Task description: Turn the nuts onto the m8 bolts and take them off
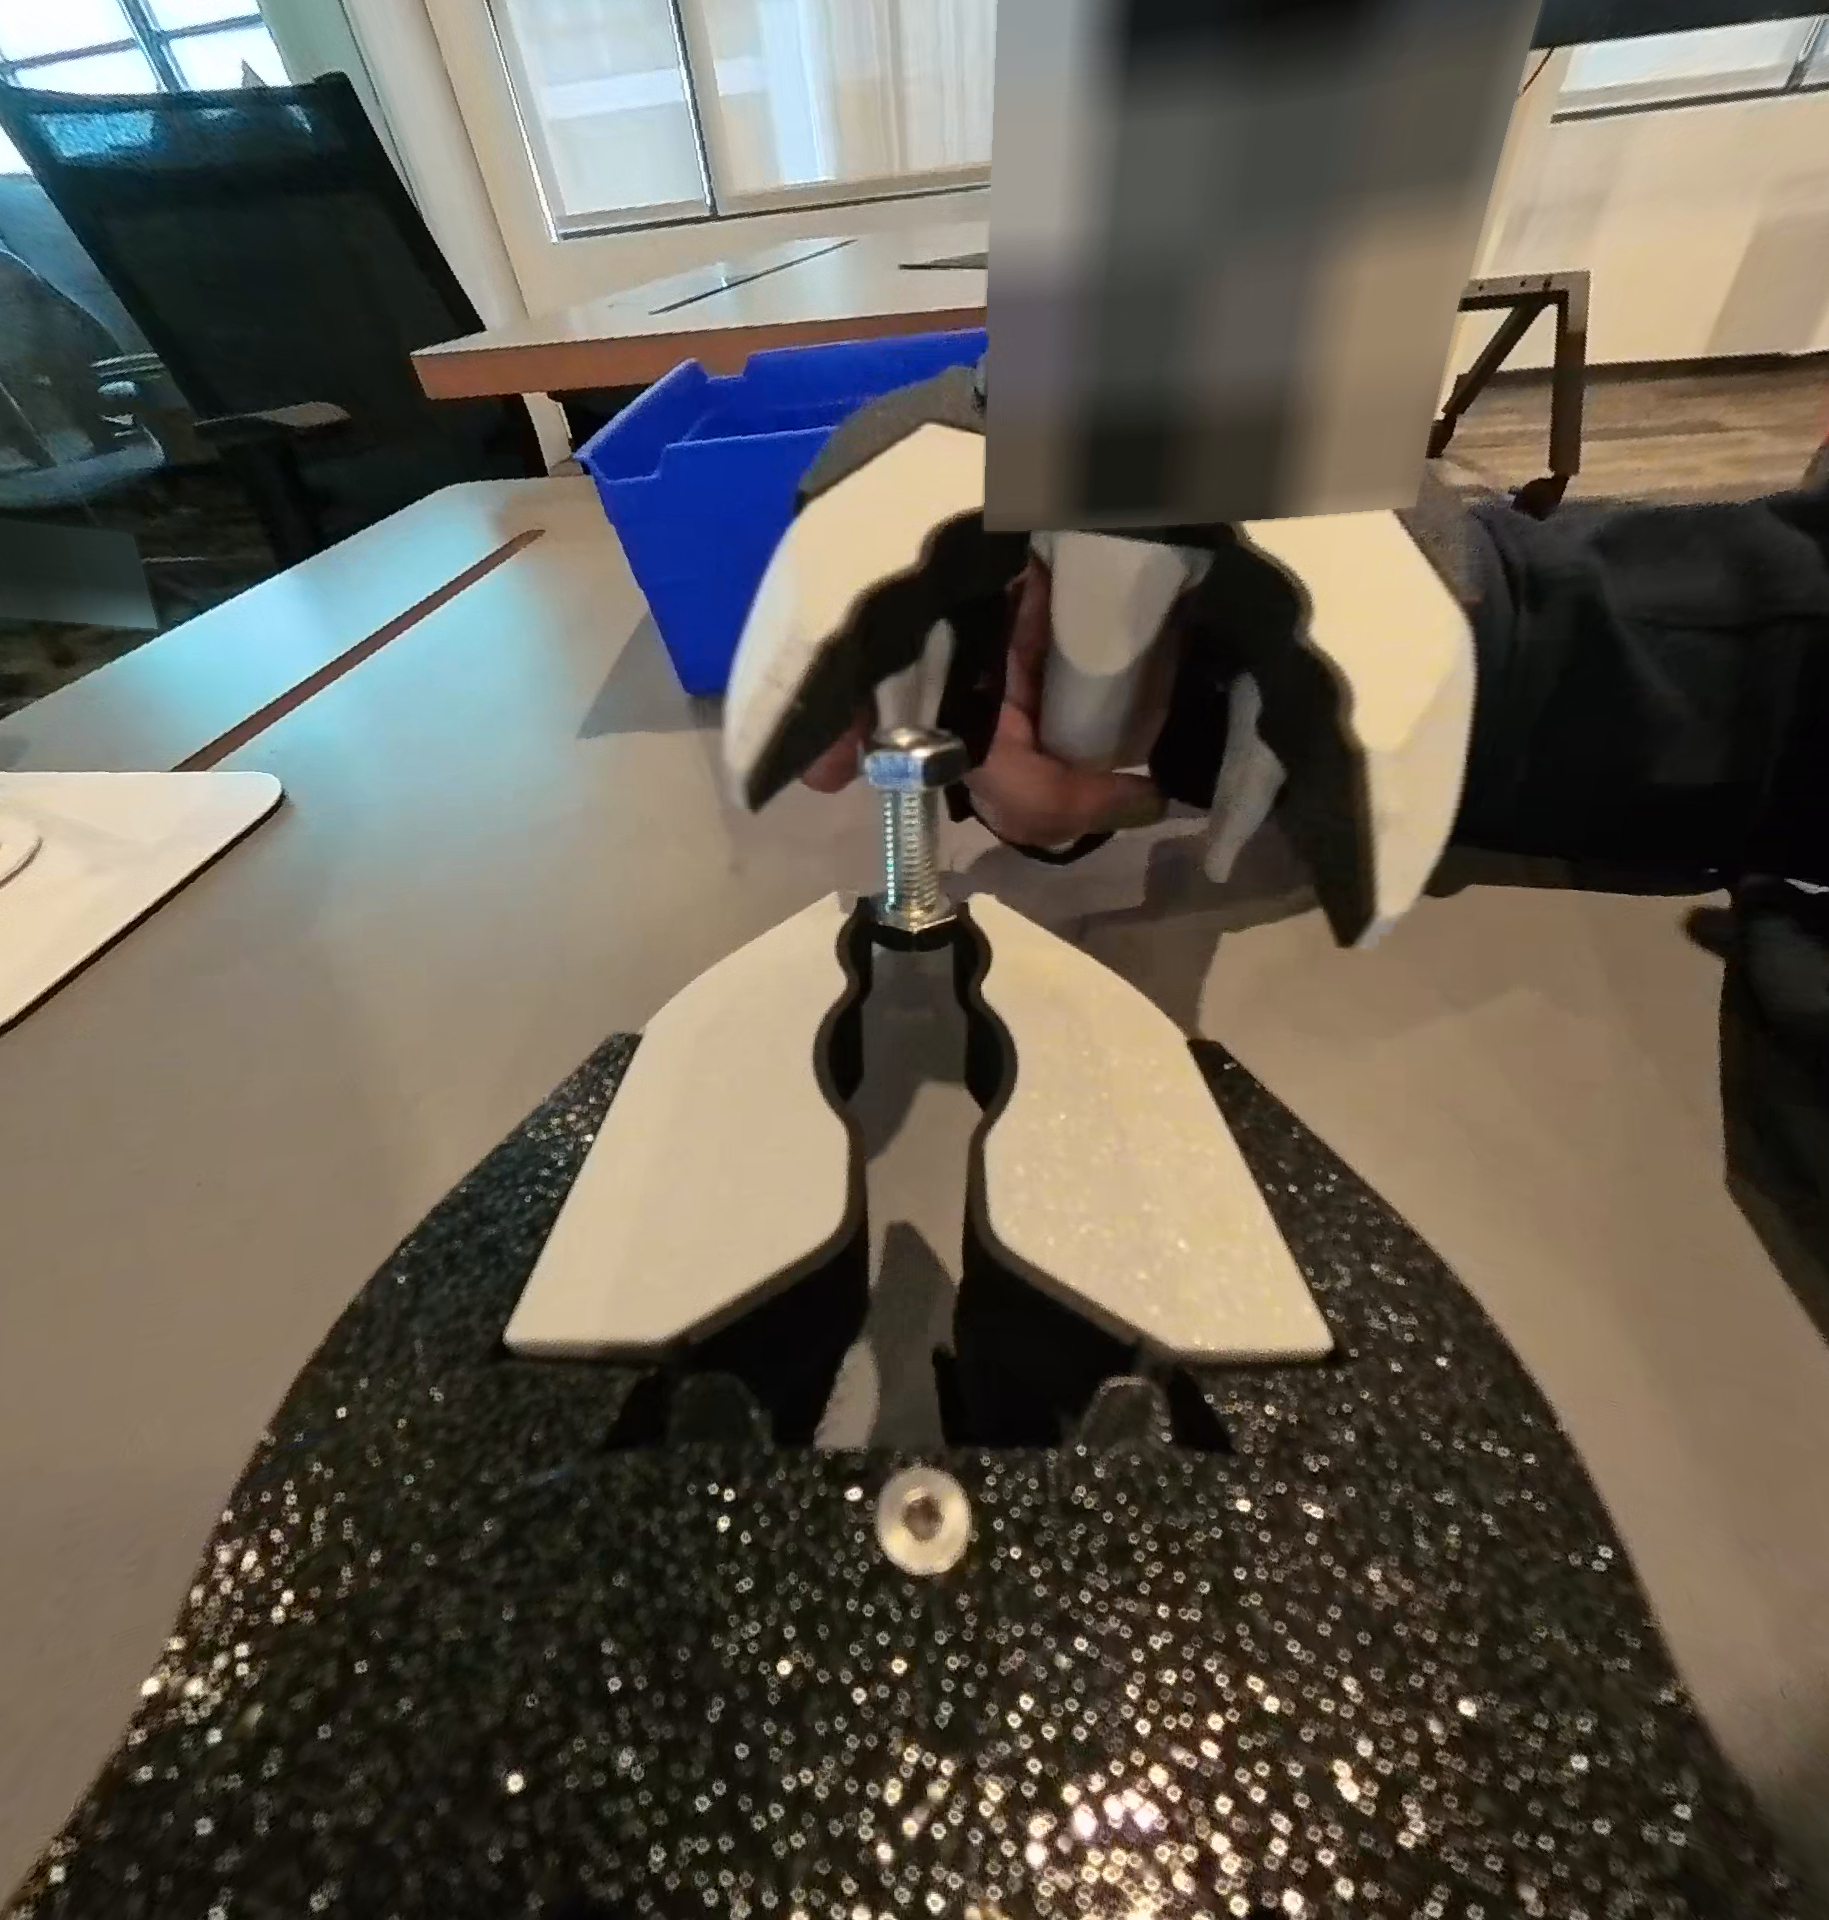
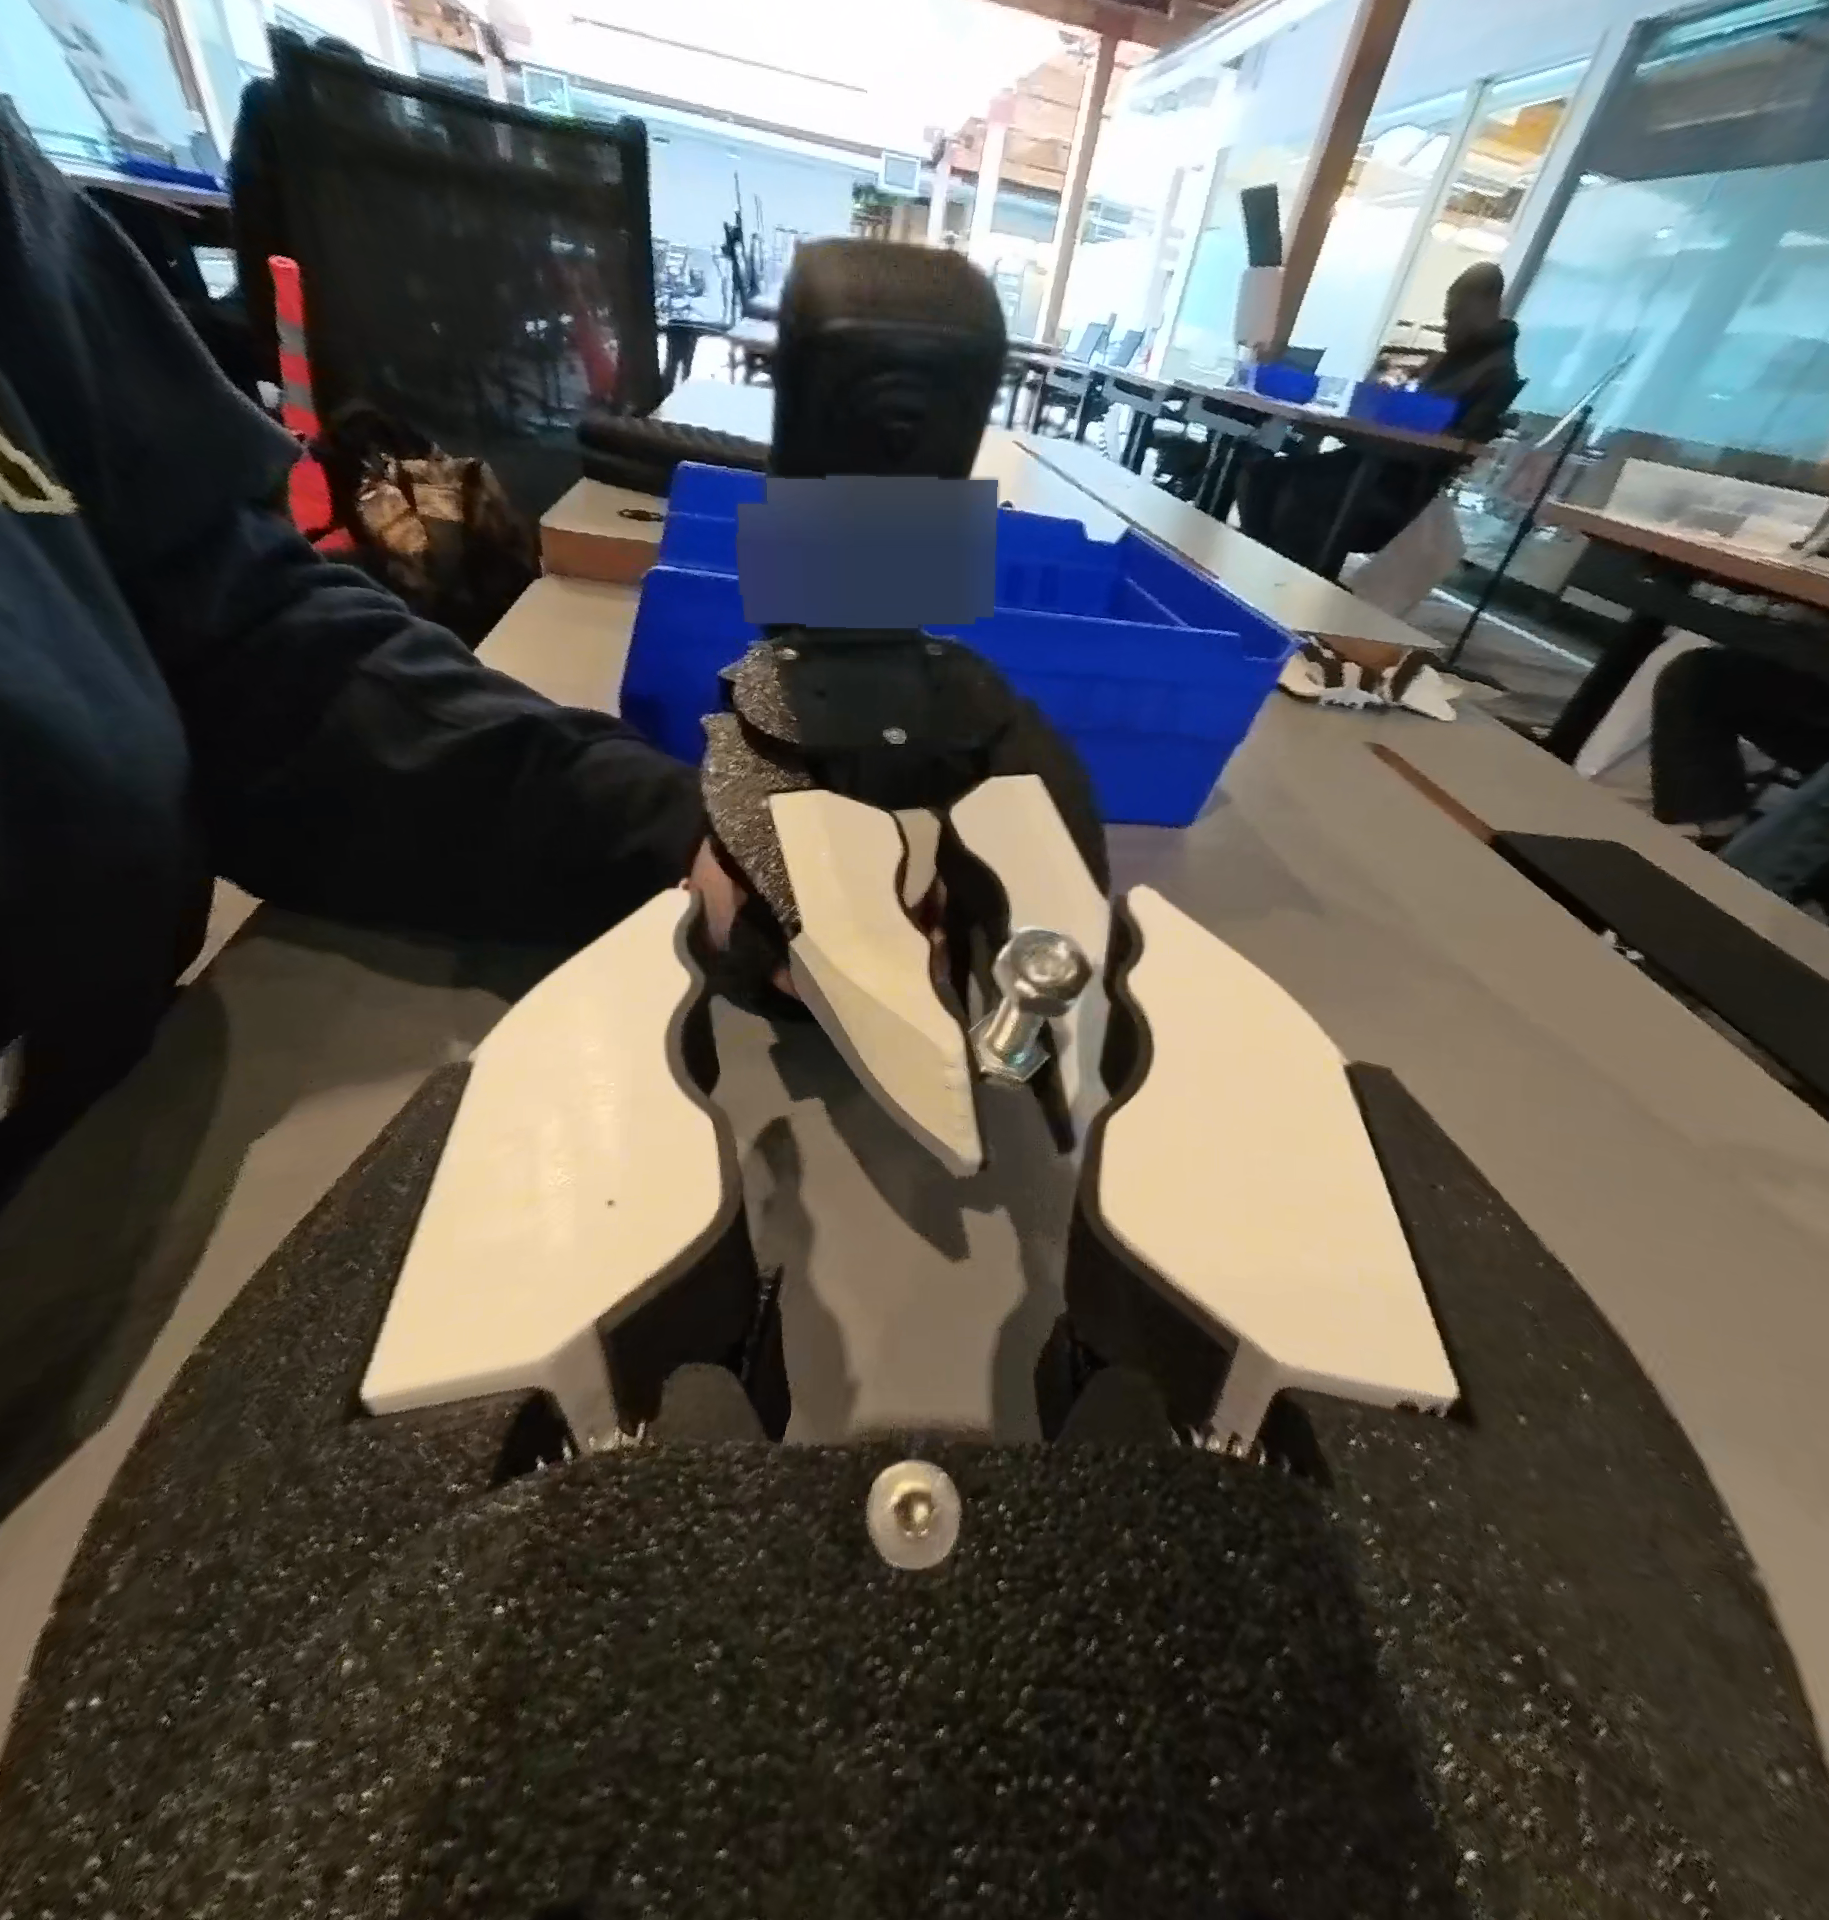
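Your left gripper (image 1: 908, 920) is clamped on the nut (image 1: 905, 914) with the bolt (image 1: 908, 821) standing upright in it above the table (image 1: 266, 1143), while your right gripper (image 2: 905, 997), jaws wide apart, straddles the bolt head (image 1: 912, 756); I judge you're mid-turning, so next close squarely on the head.

We are seeing a bolt (image 1: 908, 831) standing upright at the left gripper's (image 1: 912, 914) tips, its nut (image 1: 908, 916) sitting between them. The right gripper (image 1: 1045, 831) is hanging just beyond, facing it. A bin (image 1: 702, 520) is sitting behind on the table (image 1: 318, 987).
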Demonstrator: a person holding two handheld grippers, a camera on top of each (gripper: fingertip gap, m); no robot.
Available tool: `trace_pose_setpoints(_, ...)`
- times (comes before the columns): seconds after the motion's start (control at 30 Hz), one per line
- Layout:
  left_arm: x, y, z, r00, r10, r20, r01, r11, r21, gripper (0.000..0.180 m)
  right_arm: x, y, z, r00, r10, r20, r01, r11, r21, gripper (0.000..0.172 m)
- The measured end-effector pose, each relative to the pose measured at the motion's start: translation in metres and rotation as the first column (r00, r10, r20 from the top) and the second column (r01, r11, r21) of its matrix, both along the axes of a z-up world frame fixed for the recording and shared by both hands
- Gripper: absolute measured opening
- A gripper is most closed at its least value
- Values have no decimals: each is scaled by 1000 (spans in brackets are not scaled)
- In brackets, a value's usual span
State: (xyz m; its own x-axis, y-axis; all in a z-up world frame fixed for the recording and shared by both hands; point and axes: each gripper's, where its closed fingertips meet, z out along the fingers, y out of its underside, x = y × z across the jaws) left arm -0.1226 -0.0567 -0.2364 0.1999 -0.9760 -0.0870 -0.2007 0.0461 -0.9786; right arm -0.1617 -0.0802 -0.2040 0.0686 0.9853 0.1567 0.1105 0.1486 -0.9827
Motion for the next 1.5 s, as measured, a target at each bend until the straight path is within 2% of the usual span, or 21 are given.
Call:
trace_pose_setpoints(0.1,-2,1,3,1000,7,25,-7,1000,-8,14,13,-4,-3,999,33,32,-32,999,-25,67)
trace_pose_setpoints(0.2,-4,3,5,999,13,41,-12,1000,-20,14,27,-9,1,996,90,14,-89,993,-83,53)
trace_pose_setpoints(0.3,-2,2,3,1000,9,28,-9,1000,-16,14,23,5,10,999,-6,-46,5,1000,-24,70)
trace_pose_setpoints(0.4,0,0,0,1000,1,-4,-1,1000,-1,14,9,6,7,999,-32,-37,32,999,6,75)
trace_pose_setpoints(0.5,1,-1,-1,1000,0,-13,0,1000,7,14,-1,0,2,1000,-4,-10,4,1000,18,74)
trace_pose_setpoints(0.63,-2,1,3,1000,5,21,-5,1000,-4,14,17,-5,-5,998,41,46,-40,999,-34,64)
trace_pose_setpoints(0.7,-3,2,4,999,11,34,-11,1000,-13,14,29,-11,-4,994,103,34,-99,990,-98,49)
trace_pose_setpoints(0.8,-3,2,4,999,9,32,-9,1000,-20,14,26,1,8,999,18,-41,-20,999,-45,64)
trace_pose_setpoints(0.9,0,0,1,1000,0,8,0,1000,-8,14,12,4,5,999,-25,-26,25,1000,12,72)
trace_pose_setpoints(1.0,1,-2,-1,1000,-9,-10,9,1000,2,14,-1,2,5,999,-31,-45,33,999,43,75)
trace_pose_setpoints(1.13,0,-1,2,1000,-5,10,5,1000,-7,14,-1,-1,-5,1000,-13,22,12,998,59,73)
trace_pose_setpoints(1.2,-2,0,4,1000,-4,30,4,1000,-13,14,13,-3,-5,999,14,39,-15,999,28,66)
trace_pose_setpoints(1.27,-3,1,6,999,4,48,-3,1000,-23,14,30,-10,-3,996,86,29,-84,994,-65,56)
trace_pose_setpoints(1.33,-4,2,7,999,4,53,-3,999,-34,14,35,-8,4,996,87,-25,-89,990,-106,59)
trace_pose_setpoints(1.43,-1,0,4,1000,-5,26,5,1000,-20,14,23,0,6,999,20,-41,-21,1000,-21,73)
trace_pose_setpoints(1.5,1,-2,1,1000,-15,6,15,1000,-7,14,11,1,5,999,-3,-46,3,1000,-2,76)
